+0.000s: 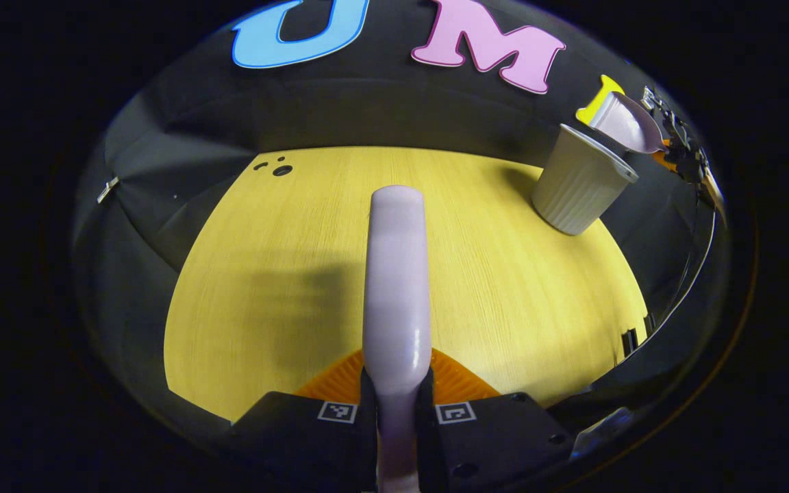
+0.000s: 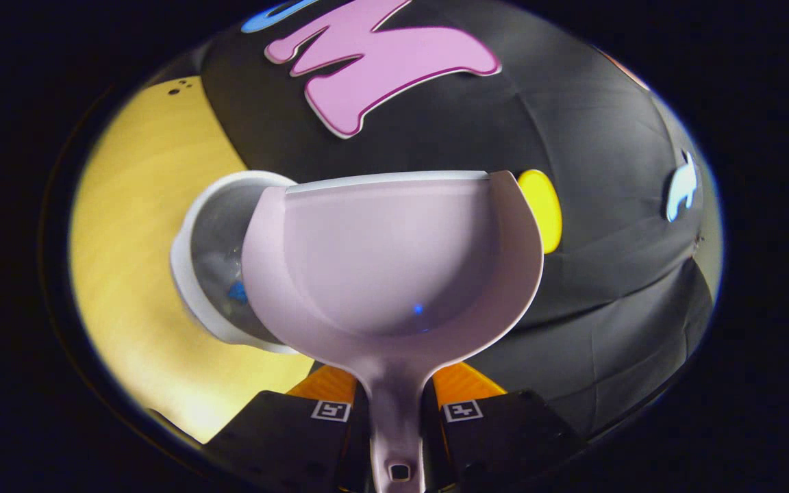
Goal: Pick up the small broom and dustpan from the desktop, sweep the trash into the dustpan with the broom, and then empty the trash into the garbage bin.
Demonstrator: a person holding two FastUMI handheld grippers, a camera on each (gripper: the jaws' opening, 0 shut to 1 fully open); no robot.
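Dustpan (image 2: 394,267) tilted over garbage bin (image 2: 213,274)

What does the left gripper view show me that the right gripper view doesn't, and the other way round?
Left gripper view: the left gripper shut on a pale lilac plastic broom handle, the ribbed outside of the pale plastic garbage bin, and the right gripper farther off, holding the lilac plastic dustpan tilted over it. Right gripper view: the dustpan's bare inner bowl and, inside the bin, bits of trash including a blue scrap. Both: bin, dustpan and yellow wooden desktop.
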